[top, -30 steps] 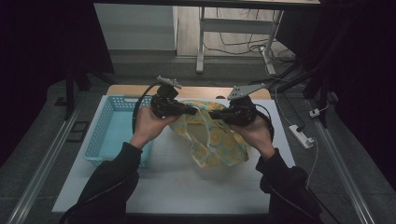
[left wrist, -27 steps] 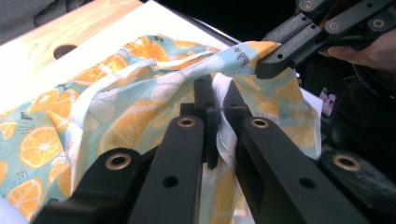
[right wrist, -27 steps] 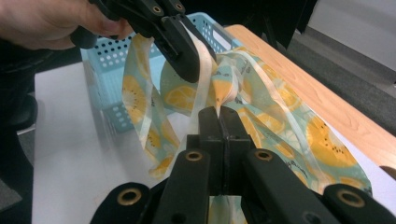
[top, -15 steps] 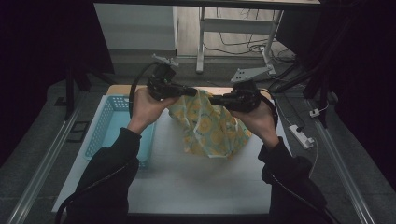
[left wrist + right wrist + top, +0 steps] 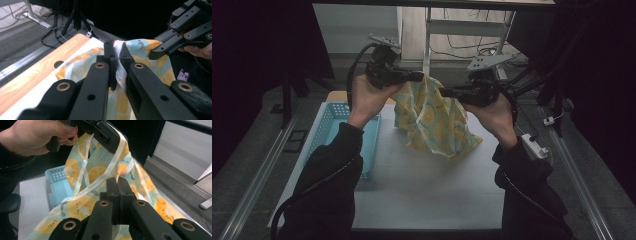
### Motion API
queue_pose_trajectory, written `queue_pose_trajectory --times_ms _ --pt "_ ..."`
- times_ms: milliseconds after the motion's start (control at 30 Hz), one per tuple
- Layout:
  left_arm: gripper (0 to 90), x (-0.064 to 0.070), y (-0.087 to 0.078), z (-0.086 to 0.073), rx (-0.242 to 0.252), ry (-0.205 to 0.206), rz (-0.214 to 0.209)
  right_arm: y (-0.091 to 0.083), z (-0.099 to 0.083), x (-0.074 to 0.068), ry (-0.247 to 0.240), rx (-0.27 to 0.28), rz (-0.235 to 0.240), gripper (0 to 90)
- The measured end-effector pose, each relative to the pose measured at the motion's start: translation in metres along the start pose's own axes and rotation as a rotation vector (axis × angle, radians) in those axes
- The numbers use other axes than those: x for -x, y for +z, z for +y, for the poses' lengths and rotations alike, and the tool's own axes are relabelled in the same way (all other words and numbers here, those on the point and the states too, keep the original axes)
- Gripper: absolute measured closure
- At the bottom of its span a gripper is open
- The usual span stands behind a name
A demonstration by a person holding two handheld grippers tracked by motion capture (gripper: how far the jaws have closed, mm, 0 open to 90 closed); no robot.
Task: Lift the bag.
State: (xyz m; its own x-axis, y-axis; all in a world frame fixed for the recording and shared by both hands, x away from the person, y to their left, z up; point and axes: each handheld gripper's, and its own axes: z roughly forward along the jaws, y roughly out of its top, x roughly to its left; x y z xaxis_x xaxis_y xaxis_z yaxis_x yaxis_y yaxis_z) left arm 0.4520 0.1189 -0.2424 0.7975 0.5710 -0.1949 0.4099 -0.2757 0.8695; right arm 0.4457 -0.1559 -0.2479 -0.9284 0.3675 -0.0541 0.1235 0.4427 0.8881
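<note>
Hanging above the white table (image 5: 422,185), the fruit-print cloth (image 5: 432,120) has risen since a second ago and now barely trails on the surface, to the right of the blue basket (image 5: 324,132). The left gripper (image 5: 421,76) and right gripper (image 5: 443,93) each have jaws pinched tight on its upper edge, so it looks ready for spreading out or folding.

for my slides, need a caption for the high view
Two hand-held grippers lift a fruit-print cloth above the white table.
</note>
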Motion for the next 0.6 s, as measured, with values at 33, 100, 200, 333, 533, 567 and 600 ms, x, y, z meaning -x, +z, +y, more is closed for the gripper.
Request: queue_pose_trajectory --times_ms 33,100,200,333,533,567,600 --pt "89.1 0.0 -0.001 0.002 0.006 0.0 -0.002 -0.002 0.003 0.0 -0.002 0.01 0.002 90.0" --pt "89.1 0.001 -0.004 0.005 0.021 0.001 -0.001 -0.004 0.007 -0.002 -0.006 0.026 0.006 90.0" --pt "89.1 0.001 -0.007 0.009 0.042 0.001 -0.004 -0.006 0.014 -0.003 -0.011 0.039 0.007 90.0" --pt "89.0 0.001 -0.003 0.008 0.027 0.009 0.015 -0.003 0.016 -0.004 -0.016 0.035 0.001 90.0" --pt "88.9 -0.007 0.008 -0.003 0.016 0.005 0.02 0.011 0.001 0.001 0.001 0.005 -0.004 90.0" --pt "88.9 -0.008 0.009 -0.006 0.013 0.003 0.018 0.013 -0.002 0.002 0.008 0.004 -0.001 90.0" --pt "88.8 -0.01 0.011 -0.008 0.009 0.002 0.018 0.016 -0.005 0.003 0.013 0.0 0.0 90.0"
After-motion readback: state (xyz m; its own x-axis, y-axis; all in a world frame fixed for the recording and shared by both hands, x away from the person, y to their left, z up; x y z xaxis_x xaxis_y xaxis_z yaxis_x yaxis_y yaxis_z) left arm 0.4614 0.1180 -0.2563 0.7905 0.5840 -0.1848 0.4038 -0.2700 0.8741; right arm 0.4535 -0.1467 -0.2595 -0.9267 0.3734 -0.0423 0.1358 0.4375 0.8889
